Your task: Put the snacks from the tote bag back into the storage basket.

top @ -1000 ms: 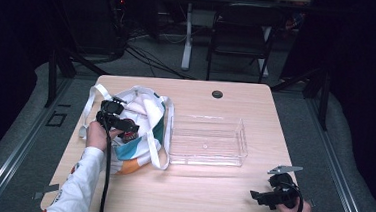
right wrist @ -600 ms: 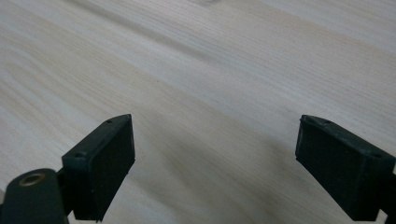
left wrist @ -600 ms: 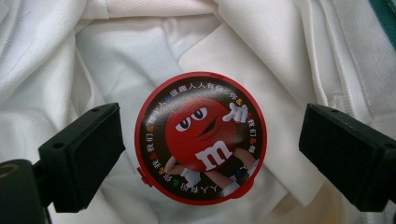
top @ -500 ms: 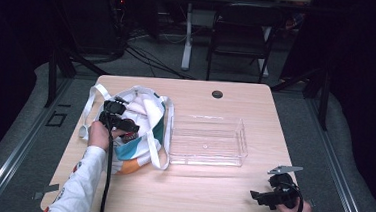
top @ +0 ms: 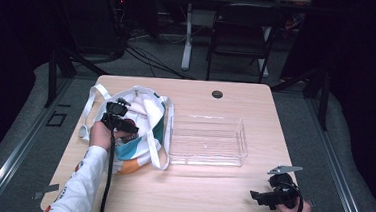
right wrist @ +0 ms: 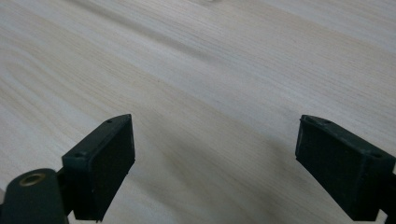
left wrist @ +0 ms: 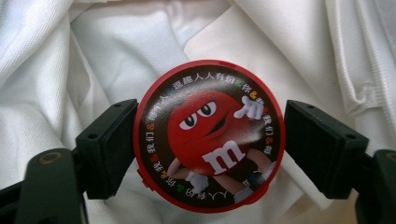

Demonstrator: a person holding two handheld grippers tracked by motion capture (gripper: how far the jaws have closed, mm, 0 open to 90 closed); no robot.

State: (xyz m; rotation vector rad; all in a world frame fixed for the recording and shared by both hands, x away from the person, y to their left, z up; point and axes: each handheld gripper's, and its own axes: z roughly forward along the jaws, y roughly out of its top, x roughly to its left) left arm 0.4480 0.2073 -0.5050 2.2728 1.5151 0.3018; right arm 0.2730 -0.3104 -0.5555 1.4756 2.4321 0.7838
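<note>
Fingers [left wrist: 322,154] clamp round red tin [left wrist: 209,135] over bag [left wrist: 116,56].

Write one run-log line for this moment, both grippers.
left gripper: jaws just closing on round red candy tin in white bag | right gripper: open above table

The round red tin [left wrist: 208,136] hides the bag's white cloth [left wrist: 116,60] beneath it. In the high view the tin is too small to make out. Its rim lettering is too fine to read.
</note>
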